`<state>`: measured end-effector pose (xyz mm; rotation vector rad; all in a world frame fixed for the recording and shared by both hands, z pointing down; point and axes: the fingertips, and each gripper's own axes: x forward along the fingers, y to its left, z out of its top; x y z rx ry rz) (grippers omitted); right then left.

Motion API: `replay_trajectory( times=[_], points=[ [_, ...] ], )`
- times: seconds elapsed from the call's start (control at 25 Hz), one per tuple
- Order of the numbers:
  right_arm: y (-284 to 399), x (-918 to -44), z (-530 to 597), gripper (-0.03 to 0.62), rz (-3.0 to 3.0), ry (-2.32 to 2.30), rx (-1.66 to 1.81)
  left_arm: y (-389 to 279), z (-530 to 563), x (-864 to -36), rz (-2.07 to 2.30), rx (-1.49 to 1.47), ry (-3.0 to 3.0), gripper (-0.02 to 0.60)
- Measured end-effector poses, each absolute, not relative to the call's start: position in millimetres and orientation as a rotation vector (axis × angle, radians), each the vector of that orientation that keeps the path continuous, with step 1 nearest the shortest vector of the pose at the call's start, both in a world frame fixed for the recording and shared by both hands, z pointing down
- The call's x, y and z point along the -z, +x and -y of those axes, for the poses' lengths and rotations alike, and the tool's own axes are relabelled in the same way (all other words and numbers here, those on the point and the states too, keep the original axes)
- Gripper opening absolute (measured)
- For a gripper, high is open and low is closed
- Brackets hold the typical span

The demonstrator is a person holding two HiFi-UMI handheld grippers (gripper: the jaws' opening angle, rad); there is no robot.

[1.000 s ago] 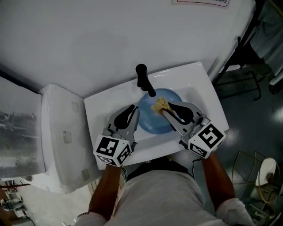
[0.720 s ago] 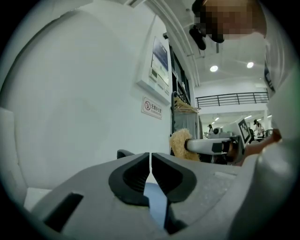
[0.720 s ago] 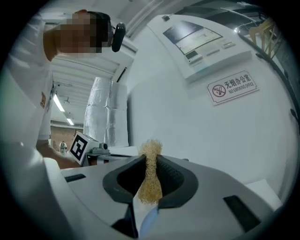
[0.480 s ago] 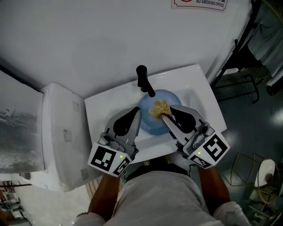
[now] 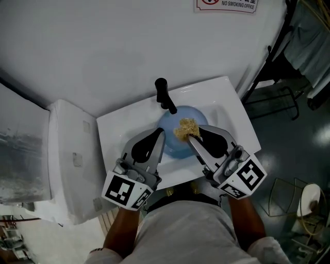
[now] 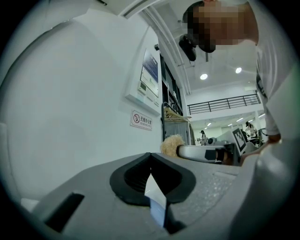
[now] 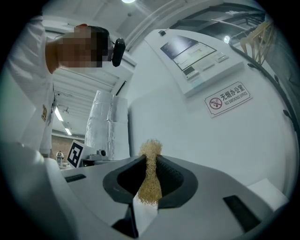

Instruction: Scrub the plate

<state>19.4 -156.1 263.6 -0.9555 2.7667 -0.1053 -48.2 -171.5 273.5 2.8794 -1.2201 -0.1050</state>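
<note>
A blue plate (image 5: pixel 174 146) lies in the white sink (image 5: pixel 116 126), under the black tap (image 5: pixel 164 96). My left gripper (image 5: pixel 162 132) is shut at the plate's left rim; in the left gripper view its tips (image 6: pixel 150 154) meet, and blue shows in the slit behind them. My right gripper (image 5: pixel 190 135) is shut on a tan scouring pad (image 5: pixel 185 127), which rests on the plate's upper middle. The pad (image 7: pixel 150 180) is squeezed thin between the jaws in the right gripper view, with a tuft sticking out past the tips. It also shows as a tan ball (image 6: pixel 171 144) in the left gripper view.
A white toilet cistern (image 5: pixel 72 160) stands just left of the sink. The white wall carries a no-smoking sign (image 5: pixel 225 4). A dark metal frame (image 5: pixel 278 87) and a wire stand (image 5: pixel 294 201) are on the grey floor at the right.
The left gripper's jaws have come together at the plate's left rim. The right gripper with the pad has shifted slightly left on the plate.
</note>
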Motion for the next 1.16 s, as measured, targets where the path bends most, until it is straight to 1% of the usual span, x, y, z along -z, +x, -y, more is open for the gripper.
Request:
replay_trajectory(
  times=[1.16],
  points=[
    [15.1, -262.5, 136.8, 0.061, -2.778, -0.943, 0.074, -49.1, 152.3, -269.4, 1.227, 0.106, 2.896, 0.017]
  ],
)
